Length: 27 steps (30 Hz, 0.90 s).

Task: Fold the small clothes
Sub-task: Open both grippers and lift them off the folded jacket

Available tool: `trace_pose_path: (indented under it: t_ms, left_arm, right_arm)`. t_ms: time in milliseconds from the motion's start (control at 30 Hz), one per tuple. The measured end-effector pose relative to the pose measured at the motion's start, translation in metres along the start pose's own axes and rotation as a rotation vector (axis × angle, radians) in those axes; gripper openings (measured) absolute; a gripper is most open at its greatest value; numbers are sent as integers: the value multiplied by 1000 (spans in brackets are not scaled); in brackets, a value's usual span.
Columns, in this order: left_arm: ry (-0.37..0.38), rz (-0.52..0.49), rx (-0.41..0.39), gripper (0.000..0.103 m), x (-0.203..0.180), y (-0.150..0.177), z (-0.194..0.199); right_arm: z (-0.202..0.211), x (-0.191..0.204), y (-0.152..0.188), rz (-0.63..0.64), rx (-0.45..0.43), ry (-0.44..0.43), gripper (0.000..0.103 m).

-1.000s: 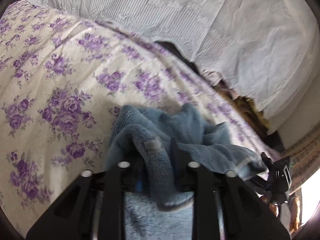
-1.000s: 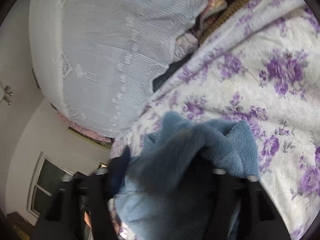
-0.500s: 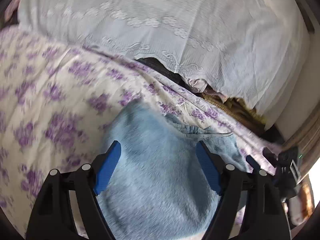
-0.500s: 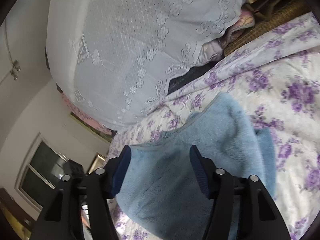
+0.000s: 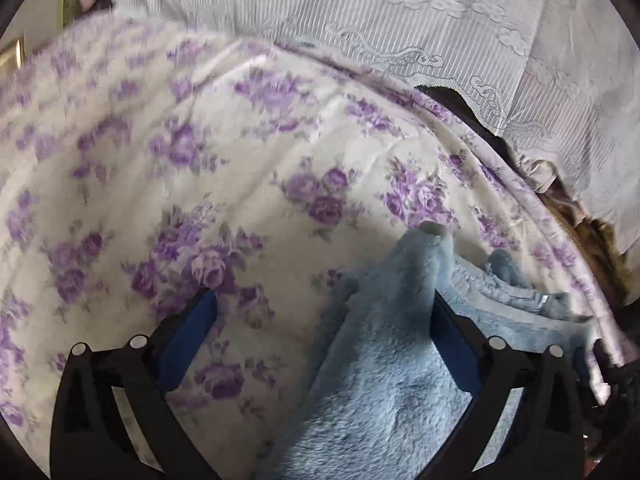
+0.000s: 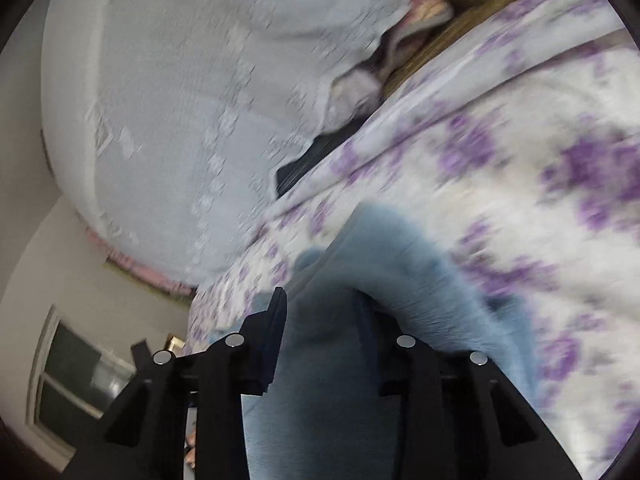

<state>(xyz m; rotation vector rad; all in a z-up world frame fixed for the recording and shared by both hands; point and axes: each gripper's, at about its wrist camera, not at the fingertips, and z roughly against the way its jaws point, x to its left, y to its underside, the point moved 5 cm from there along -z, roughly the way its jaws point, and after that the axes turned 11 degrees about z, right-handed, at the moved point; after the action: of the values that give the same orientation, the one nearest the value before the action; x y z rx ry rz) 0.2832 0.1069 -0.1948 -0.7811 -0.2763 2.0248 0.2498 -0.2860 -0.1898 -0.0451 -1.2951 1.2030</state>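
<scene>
While the blue fleece garment [image 5: 372,392] lies on the bed's purple-flowered sheet [image 5: 168,168], a white lace cover [image 5: 440,12] hangs behind. Left gripper [image 5: 320,336] has just spread wide apart; right gripper [image 6: 322,320] has been closing around fleece, grip unclear.

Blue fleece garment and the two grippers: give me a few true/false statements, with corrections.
1. The left gripper stands wide open. True; its jaws have just been opening.
2. The blue fleece garment lies on a plain white sheet. False: it lies on a bedspread printed with purple flowers.
3. The right gripper has fleece between its fingers. True; its jaws have just been closing on it.
4. The left gripper's fingers pinch a fold of fleece. False: they stand far apart, pinching nothing.
5. A white lace cloth hangs beyond the bed. True.
</scene>
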Motion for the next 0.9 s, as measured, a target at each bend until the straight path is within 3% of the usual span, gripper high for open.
trace_pose_path:
  t_ms: [67,133,267,333,400,500,533,600,700,767,833,900]
  left_arm:
    - [26,30,-17,98,4,0,13]
    - [58,5,-61,98,-1,4,37]
    - [238,-150,-51,98,-44,34,71]
    - [265,-241,-11,98,-65,57,70]
    - [222,-317,15,98,-77,82,60]
    - [47,-419,-12,98,-67,109,36]
    - [20,-450,-30,99,-66,112,34]
    - [-28,-507,-99,99,-59,118,44]
    - [-115,-476,-189,99,-39,108,61]
    - [-175,-408,-198,99,-18,96,66]
    - [-165,-266,-144,99,14,79,68]
    - [-116,-126,-111,99,39,67,74]
  right_arm:
    - [19,-10,-2,-25,-53,93,52]
    - [37,-9,-3,-32,-102,107,60]
    - [47,53,11,108,-64,-59,69]
    - [38,87,31,176,12,-153,73]
    - [26,102,52,186,88,-205,73]
    - [15,87,77,172,162,-158,71]
    - [16,78,80,168,163,-142,56]
    - [25,59,79,141,162,-125,36]
    - [50,27,72,36,93,-110,27]
    - [65,9,69,-12,55,-84,23]
    - [81,-8,66,-33,8,11,35]
    - [95,-21,64,-87,-43,59,37]
